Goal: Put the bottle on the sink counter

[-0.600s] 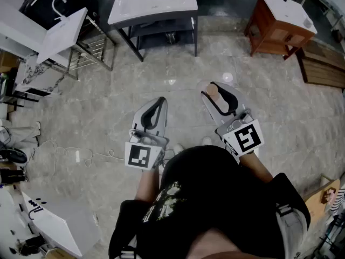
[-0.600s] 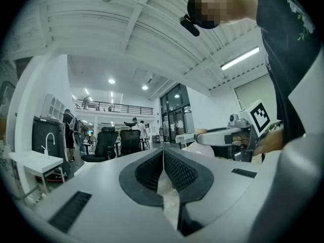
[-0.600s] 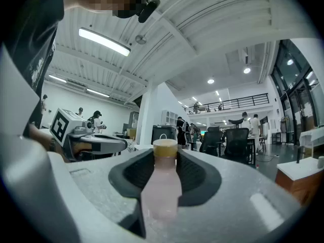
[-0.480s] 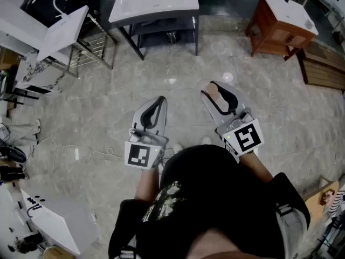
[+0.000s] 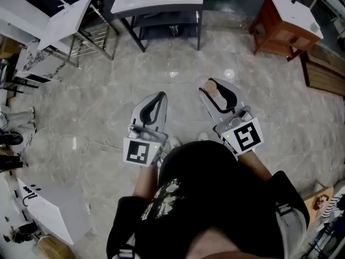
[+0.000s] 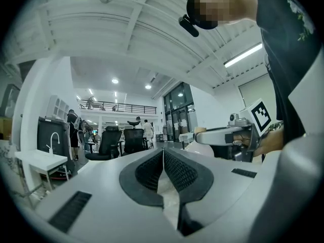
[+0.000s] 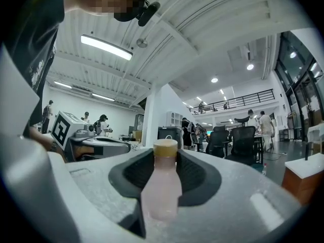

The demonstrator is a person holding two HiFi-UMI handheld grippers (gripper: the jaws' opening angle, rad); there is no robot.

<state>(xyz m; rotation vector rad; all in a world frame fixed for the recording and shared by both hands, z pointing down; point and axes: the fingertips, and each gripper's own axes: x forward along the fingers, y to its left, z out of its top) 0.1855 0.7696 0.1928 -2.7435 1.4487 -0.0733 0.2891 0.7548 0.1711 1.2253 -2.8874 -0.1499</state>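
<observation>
**A:** What is hidden or cut off?

**B:** From the head view, the bottle (image 7: 163,186) is mostly covered by the right gripper (image 5: 214,91), and only its tan cap end pokes out. Its base is lost down between the fingers (image 7: 137,174) in the right gripper view. The sink counter (image 5: 159,4) runs off the top edge of the frame, and the person's torso covers both hands.

**A:** And the fingers?

**B:** The right ones stand part open, clamped on the pink bottle's body, with its cap pointing away from the person. The left gripper (image 6: 163,158) has its ribbed fingers (image 6: 178,169) pressed together with nothing between them.

**A:** So where is the bottle?

**B:** It is held over the marble floor (image 5: 108,90), well apart from the sink counter's near edge.
</observation>
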